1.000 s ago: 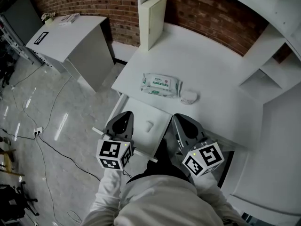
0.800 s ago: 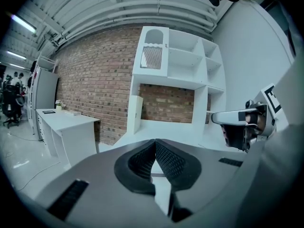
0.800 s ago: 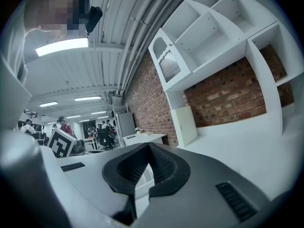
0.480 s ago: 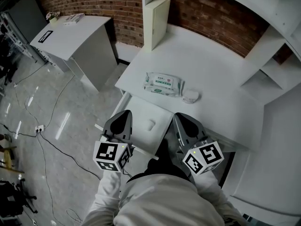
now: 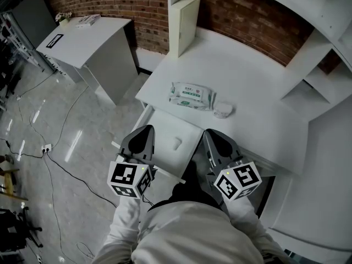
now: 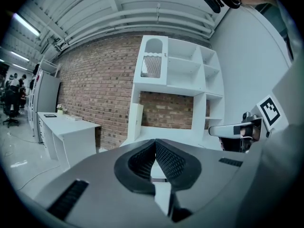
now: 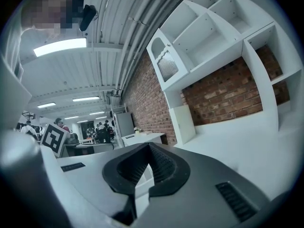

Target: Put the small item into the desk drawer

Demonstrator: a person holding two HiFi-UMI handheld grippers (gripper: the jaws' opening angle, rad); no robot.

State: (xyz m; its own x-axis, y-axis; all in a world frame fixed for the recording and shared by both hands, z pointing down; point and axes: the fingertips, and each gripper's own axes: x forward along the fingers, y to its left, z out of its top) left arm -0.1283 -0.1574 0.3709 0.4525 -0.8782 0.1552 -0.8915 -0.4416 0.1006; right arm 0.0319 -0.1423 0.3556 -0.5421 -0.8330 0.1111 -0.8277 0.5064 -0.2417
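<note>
The white desk drawer [image 5: 163,126] stands pulled out, with a small white item [image 5: 176,143] lying on its floor. My left gripper [image 5: 147,131] hangs over the drawer's left front corner, shut with nothing between its tips. My right gripper [image 5: 209,135] is over the drawer's right side near the desk edge, also shut and empty. In the left gripper view the left gripper [image 6: 155,142] has its ribbed pads together and points at the desk and shelves. The right gripper view shows the right gripper [image 7: 149,146] with its tips meeting.
A pack of wet wipes [image 5: 191,95] and a small round white container [image 5: 222,111] lie on the desk top [image 5: 247,81]. A tall white box [image 5: 183,23] stands at the back. White shelves [image 5: 313,76] rise at the right. A second white table [image 5: 82,40] stands at the left.
The head view has drifted slightly. Both grippers stay over the open drawer; the left one has eased a little toward me. Nothing was picked up or let go.
</note>
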